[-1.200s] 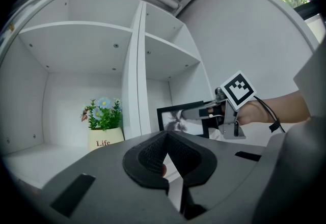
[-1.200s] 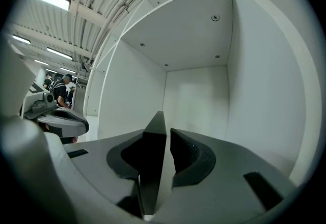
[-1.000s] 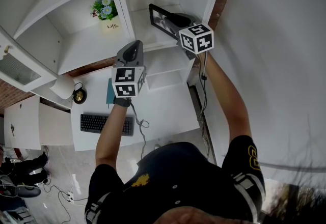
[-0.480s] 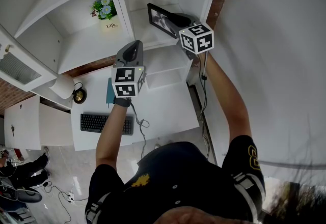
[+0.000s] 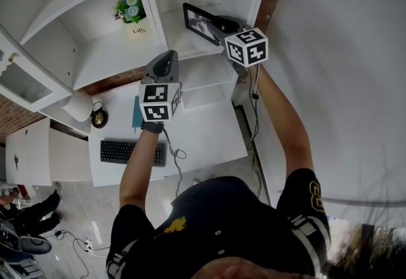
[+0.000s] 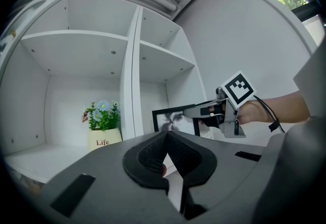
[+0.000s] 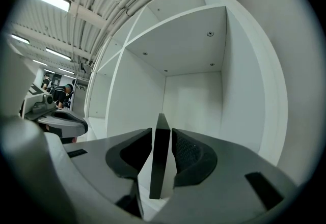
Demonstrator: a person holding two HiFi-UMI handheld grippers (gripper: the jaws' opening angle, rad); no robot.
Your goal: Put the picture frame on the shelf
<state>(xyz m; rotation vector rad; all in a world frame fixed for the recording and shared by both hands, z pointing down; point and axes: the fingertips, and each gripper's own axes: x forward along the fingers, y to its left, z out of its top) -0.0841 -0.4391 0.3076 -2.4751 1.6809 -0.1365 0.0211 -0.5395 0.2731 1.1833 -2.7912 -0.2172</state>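
Observation:
The black picture frame (image 5: 198,21) stands upright in the right-hand compartment of the white shelf (image 5: 155,24), its lower edge near the shelf board (image 5: 200,49). My right gripper (image 5: 220,23) is shut on the frame's right side. In the right gripper view the frame's edge (image 7: 161,159) sits between the pads. The left gripper view shows the frame (image 6: 170,120) held by the right gripper (image 6: 191,112). My left gripper (image 5: 166,61) hovers in front of the shelf's upright divider, shut with nothing in it (image 6: 164,159).
A potted flower marked "Life" (image 5: 133,14) sits in the left compartment (image 6: 103,129). Below the shelf are a white desk (image 5: 203,138), a keyboard (image 5: 132,153) and a small black round object (image 5: 98,119). A white wall (image 5: 342,49) runs along the right.
The right gripper and the frame have edged slightly up and left, deeper into the compartment. The left gripper has stayed put.

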